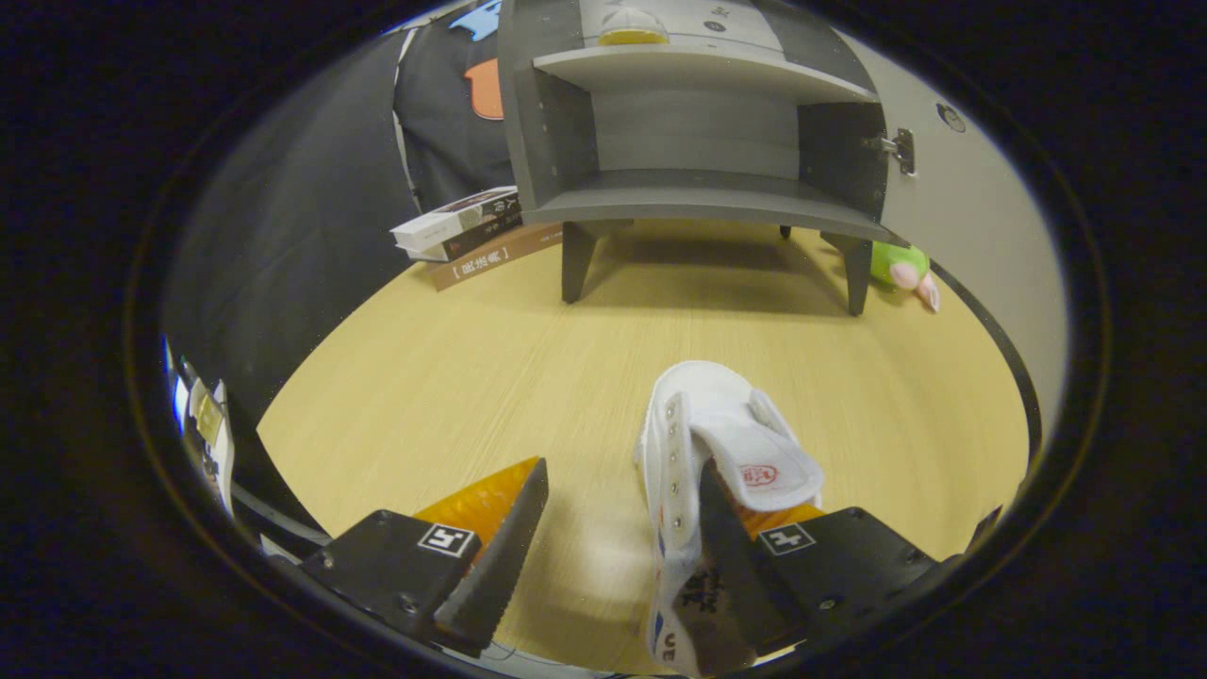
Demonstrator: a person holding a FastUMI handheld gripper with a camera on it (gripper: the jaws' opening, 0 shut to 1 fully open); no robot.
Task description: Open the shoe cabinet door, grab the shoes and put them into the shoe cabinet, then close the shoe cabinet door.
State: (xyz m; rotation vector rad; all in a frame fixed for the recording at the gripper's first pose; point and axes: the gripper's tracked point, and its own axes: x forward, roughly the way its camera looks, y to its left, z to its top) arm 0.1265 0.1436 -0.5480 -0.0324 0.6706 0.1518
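A white slipper [726, 424] with a red mark on its strap lies on the wooden table, tipped onto its side against my right finger [731, 538]. That fingertip sits between the slipper's sole edge and its strap. My gripper [624, 467] is open wide, and the left finger [500, 538] stands well clear of the slipper. Beyond the fingers stands the grey shoe cabinet [698, 123] on short legs. Its door [952, 236] is swung open to the right, and its two shelves are bare.
A stack of books [467, 231] lies on the table left of the cabinet. A green plush toy [901, 269] sits by the cabinet's right leg. A yellow and white object [632, 26] rests on the cabinet top. Bare wooden table [528, 358] stretches between the fingers and the cabinet.
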